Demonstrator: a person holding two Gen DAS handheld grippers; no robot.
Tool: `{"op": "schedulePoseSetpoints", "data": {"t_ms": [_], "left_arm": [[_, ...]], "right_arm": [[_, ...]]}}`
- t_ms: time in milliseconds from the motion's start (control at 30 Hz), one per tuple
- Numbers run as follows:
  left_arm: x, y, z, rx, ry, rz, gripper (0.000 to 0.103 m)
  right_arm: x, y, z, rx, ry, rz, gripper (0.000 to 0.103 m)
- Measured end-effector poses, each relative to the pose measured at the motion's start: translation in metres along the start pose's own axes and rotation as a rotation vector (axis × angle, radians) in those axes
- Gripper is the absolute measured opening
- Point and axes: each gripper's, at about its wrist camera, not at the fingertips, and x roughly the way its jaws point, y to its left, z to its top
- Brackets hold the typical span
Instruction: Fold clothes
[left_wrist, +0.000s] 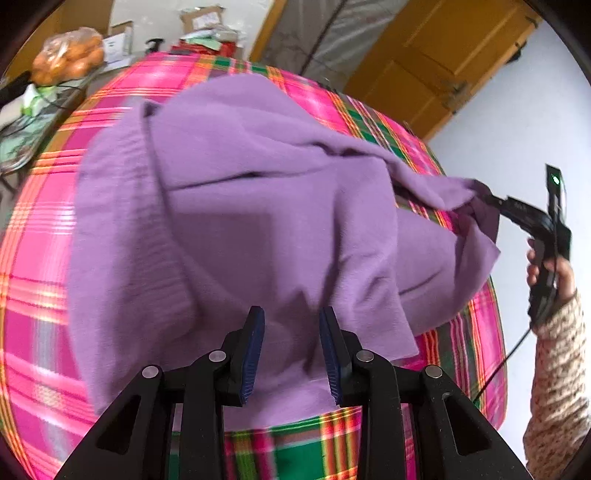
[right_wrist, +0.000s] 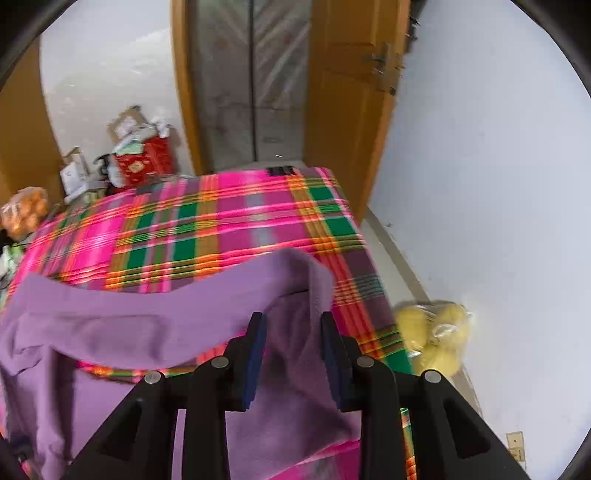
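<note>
Garment: a purple sweater (left_wrist: 236, 206) lies rumpled on the pink, green and orange plaid cloth (left_wrist: 37, 295) covering the surface, with one ribbed edge running down its left side.

Your left gripper (left_wrist: 291, 354): jaws parted, blue pads apart, with sweater fabric lying in the gap between them. The pads do not press the fabric together.

Your right gripper (right_wrist: 293, 358): in its own view the jaws stand apart with purple fabric filling the gap and a lifted fold of sweater arching just beyond the tips. In the left view, this gripper (left_wrist: 495, 201) has a corner of the sweater at its tip, pulled out to the right and raised off the plaid cloth. You cannot tell whether it pinches that corner.

Your right hand (left_wrist: 550, 273): wrapped around the gripper handle, patterned sleeve visible.

Background: a bag of oranges (left_wrist: 68, 55) sits beyond the surface at the left.
</note>
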Motion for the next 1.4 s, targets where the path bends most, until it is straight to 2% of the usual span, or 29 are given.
{"op": "schedulePoseSetpoints", "data": {"t_ms": [133, 200, 267, 400, 500, 633, 767, 933, 967, 1000, 1033, 1067, 1133, 1333, 1400], "left_arm": [[-0.012, 0.017, -0.003, -0.045, -0.032, 0.057, 0.032], [-0.015, 0.023, -0.005, -0.07, -0.038, 0.079, 0.032], [-0.017, 0.033, -0.005, -0.099, -0.042, 0.084, 0.032], [-0.023, 0.046, -0.006, -0.131, -0.066, 0.167, 0.032], [-0.025, 0.053, -0.006, -0.154, -0.074, 0.167, 0.032], [-0.034, 0.063, -0.007, -0.176, -0.123, 0.242, 0.032], [-0.041, 0.072, -0.001, -0.222, -0.162, 0.26, 0.032], [-0.029, 0.076, 0.011, -0.247, -0.153, 0.283, 0.032], [-0.03, 0.079, 0.009, -0.255, -0.148, 0.275, 0.032], [-0.031, 0.079, 0.008, -0.253, -0.144, 0.269, 0.032], [-0.031, 0.078, 0.006, -0.25, -0.14, 0.264, 0.032], [-0.031, 0.078, 0.005, -0.248, -0.137, 0.267, 0.032], [-0.031, 0.076, 0.005, -0.248, -0.135, 0.265, 0.032], [-0.031, 0.072, 0.002, -0.245, -0.129, 0.25, 0.032], [-0.033, 0.068, 0.0, -0.239, -0.13, 0.245, 0.032]], "right_arm": [[-0.024, 0.035, -0.012, -0.084, -0.079, 0.051, 0.031], [-0.037, 0.061, -0.022, -0.159, -0.133, 0.045, 0.033], [-0.043, 0.081, -0.03, -0.197, -0.157, 0.069, 0.035], [-0.036, 0.126, -0.048, -0.251, -0.086, 0.287, 0.039], [-0.021, 0.158, -0.062, -0.291, -0.023, 0.396, 0.042], [0.005, 0.183, -0.072, -0.251, 0.063, 0.544, 0.054], [0.023, 0.194, -0.074, -0.199, 0.088, 0.579, 0.059], [0.035, 0.197, -0.075, -0.148, 0.12, 0.577, 0.059], [0.038, 0.198, -0.075, -0.138, 0.127, 0.576, 0.054], [0.04, 0.198, -0.076, -0.128, 0.133, 0.576, 0.039], [0.043, 0.198, -0.076, -0.118, 0.14, 0.575, 0.03], [0.045, 0.199, -0.076, -0.108, 0.146, 0.575, 0.016], [0.05, 0.2, -0.077, -0.088, 0.159, 0.573, 0.01], [0.034, 0.176, -0.083, -0.059, 0.125, 0.592, 0.008], [0.024, 0.165, -0.085, -0.068, 0.101, 0.572, 0.008]]}}
